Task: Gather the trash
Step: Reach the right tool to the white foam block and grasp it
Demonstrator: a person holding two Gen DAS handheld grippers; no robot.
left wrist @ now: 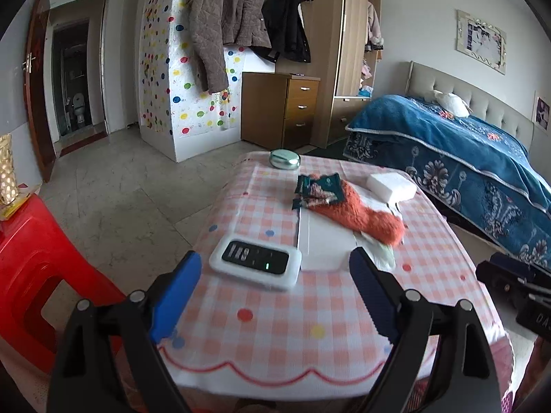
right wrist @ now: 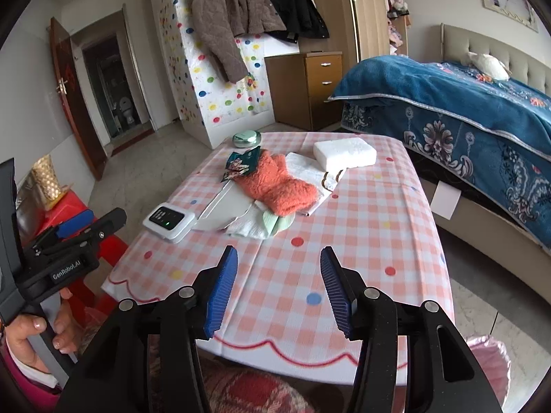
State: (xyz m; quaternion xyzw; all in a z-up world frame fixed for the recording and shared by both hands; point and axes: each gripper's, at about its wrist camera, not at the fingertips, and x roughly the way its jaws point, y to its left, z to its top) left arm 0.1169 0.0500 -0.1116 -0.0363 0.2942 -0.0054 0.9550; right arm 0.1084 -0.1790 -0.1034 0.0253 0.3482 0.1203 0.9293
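Note:
A table with a pink checked cloth point(left wrist: 275, 309) point(right wrist: 361, 213) holds dark green snack wrappers point(left wrist: 318, 189) point(right wrist: 241, 164), crumpled white tissue with a pale green piece point(right wrist: 265, 225) point(left wrist: 380, 253) and a white foam block point(left wrist: 391, 186) point(right wrist: 344, 153). An orange fuzzy sock point(left wrist: 361, 213) point(right wrist: 279, 186) lies over white paper. My left gripper point(left wrist: 275, 275) is open and empty above the near edge, close to a white device point(left wrist: 255, 263). My right gripper point(right wrist: 279, 275) is open and empty over the near cloth.
The white device point(right wrist: 168, 222) with a dark screen sits at the table's left. A green oval case point(left wrist: 284, 159) point(right wrist: 246, 138) is at the far edge. A red plastic stool point(left wrist: 38, 275) stands left, a bed with a blue cover point(right wrist: 465, 110) right.

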